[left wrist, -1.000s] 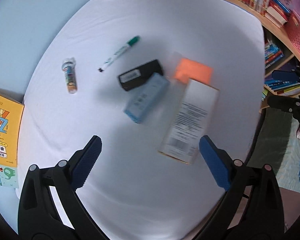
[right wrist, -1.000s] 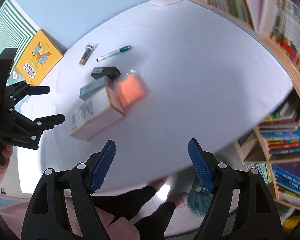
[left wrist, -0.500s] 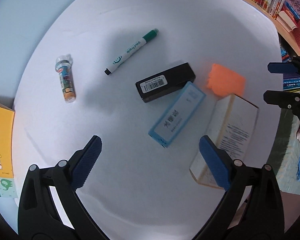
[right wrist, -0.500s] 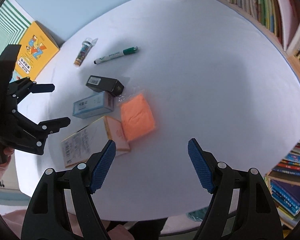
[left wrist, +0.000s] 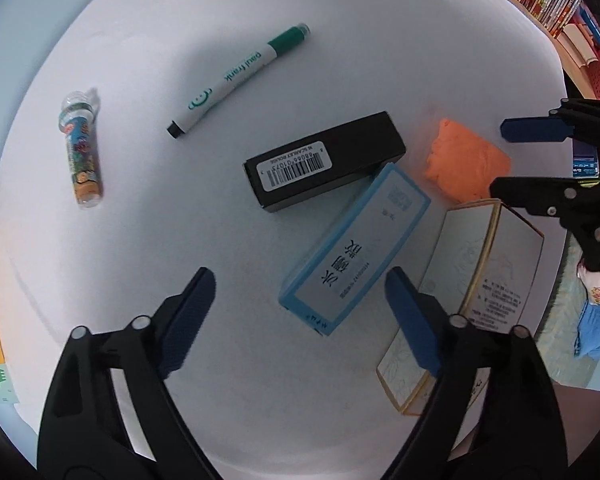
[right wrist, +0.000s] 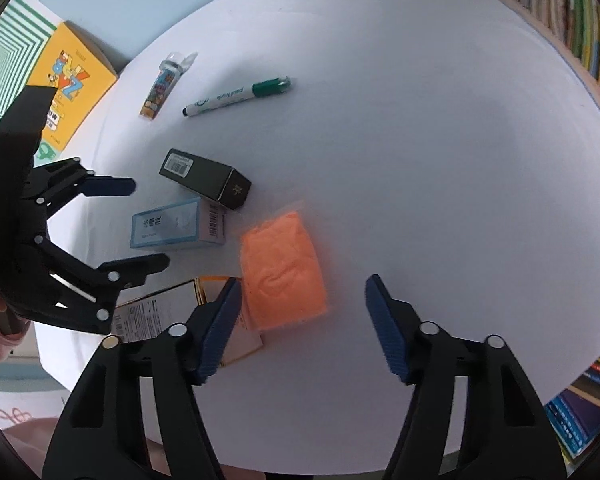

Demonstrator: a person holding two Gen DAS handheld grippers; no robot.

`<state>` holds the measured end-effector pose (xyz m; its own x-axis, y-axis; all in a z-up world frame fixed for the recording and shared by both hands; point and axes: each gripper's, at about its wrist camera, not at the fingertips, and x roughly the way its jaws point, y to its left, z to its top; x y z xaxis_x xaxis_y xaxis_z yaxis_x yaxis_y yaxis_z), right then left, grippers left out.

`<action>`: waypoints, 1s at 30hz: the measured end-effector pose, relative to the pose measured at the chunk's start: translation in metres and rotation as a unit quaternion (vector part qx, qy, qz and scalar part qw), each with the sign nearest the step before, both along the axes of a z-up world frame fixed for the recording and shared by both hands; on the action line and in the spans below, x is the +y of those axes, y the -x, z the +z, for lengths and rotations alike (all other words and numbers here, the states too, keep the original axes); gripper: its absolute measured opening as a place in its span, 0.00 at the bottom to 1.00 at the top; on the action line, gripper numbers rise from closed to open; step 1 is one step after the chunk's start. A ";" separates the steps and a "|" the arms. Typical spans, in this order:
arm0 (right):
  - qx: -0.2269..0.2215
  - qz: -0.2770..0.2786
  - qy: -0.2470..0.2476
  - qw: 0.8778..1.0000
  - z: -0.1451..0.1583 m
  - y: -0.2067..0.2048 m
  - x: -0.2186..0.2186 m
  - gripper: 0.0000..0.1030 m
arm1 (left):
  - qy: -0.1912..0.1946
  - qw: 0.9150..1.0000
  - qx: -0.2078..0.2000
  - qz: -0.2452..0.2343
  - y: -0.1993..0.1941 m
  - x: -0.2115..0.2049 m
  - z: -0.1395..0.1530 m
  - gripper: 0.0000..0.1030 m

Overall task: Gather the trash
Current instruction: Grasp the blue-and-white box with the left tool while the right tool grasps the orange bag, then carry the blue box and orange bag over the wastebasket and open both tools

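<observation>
Both grippers are caught mid-close, nothing gripped: left gripper (left wrist: 296, 312) over the blue box (left wrist: 354, 254), right gripper (right wrist: 302, 326) around the orange packet (right wrist: 282, 270).

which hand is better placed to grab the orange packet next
Right. The right gripper hangs just over the orange packet, fingers closing with nothing between them yet. The left gripper sits by the light blue box.

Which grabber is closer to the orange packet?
Right. The right gripper hangs just over the orange packet, its jaws closing but not touching it. The left gripper is over the blue box, farther away.
</observation>
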<state>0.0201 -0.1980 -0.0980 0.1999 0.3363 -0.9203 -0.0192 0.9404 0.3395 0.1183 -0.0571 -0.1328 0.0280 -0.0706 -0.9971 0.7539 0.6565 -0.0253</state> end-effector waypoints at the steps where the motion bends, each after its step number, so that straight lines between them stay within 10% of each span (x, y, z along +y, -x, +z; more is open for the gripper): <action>1: 0.000 0.001 0.000 1.000 -0.001 -0.001 0.001 0.61 | 0.001 1.000 0.003 0.001 -0.001 0.000 -0.002 0.78; 4: 0.007 0.004 -0.012 1.000 -0.004 -0.004 0.004 0.43 | 0.005 1.000 0.011 -0.001 -0.005 -0.001 -0.008 0.72; 14: -0.003 0.016 -0.021 1.000 0.004 -0.003 0.009 0.25 | 0.017 1.000 -0.011 -0.020 0.002 -0.009 -0.007 0.40; 30: -0.050 -0.010 -0.010 0.999 0.033 0.020 0.000 0.17 | 0.029 0.999 -0.041 -0.013 0.031 -0.004 0.020 0.36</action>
<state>0.0006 -0.1975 -0.0650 0.2970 0.3490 -0.8888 -0.0358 0.9342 0.3549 0.0868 -0.0606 -0.1130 0.1063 -0.1305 -0.9857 0.7718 0.6359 -0.0009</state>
